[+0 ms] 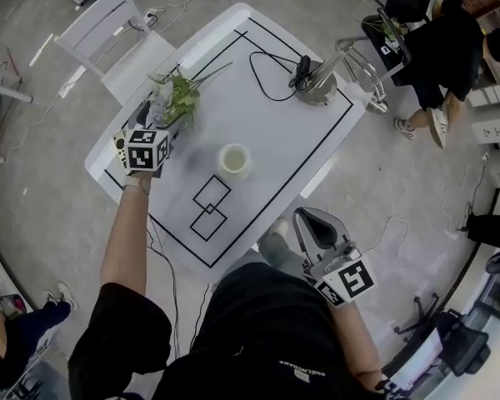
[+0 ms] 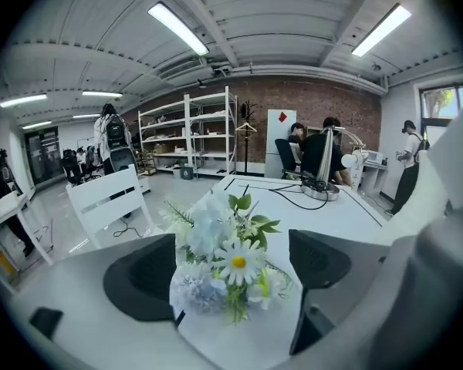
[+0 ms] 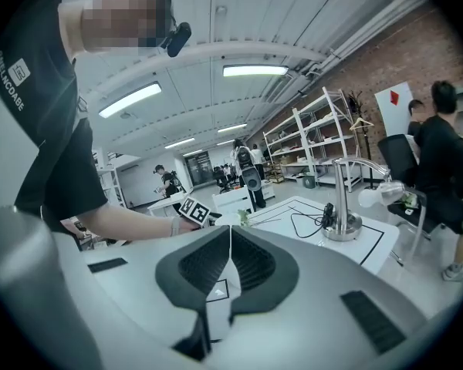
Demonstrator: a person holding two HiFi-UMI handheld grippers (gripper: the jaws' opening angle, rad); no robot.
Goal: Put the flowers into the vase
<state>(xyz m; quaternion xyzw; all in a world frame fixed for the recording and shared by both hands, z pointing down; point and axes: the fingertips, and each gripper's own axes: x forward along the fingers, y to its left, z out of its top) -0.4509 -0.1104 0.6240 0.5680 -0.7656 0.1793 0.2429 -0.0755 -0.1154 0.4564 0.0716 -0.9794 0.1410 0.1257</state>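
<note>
Left gripper view looks straight along the left tongs [image 2: 230,272], whose jaws stand wide apart with nothing clamped. The flowers [image 2: 220,233] fill the gap between them: a white daisy and pale blossoms face the camera, and green leaves rise behind. The pads flank the bunch but do not appear to press on it, though the left pad sits very close to the blossoms. The right tongs [image 3: 230,241] are drawn together on nothing and held low by the person's body, well apart from the work.

From the head view, the bunch lies flat on the white table [image 1: 275,119]. Its blossom end is toward the left tongs and its thin stems run away toward the far side. The long axis therefore runs roughly in line with the tongs, which meet the bunch head-on rather than across the stems. The left hand is plainly the nearer one.

The vase [image 1: 234,160] stands upright and empty. It lies to the right of the bunch and nearer the person, between the two tongs.

A grip here would likely land on the soft heads. Reaching further along, to the stems, looks the safer hold for tipping them into the vase.
</note>
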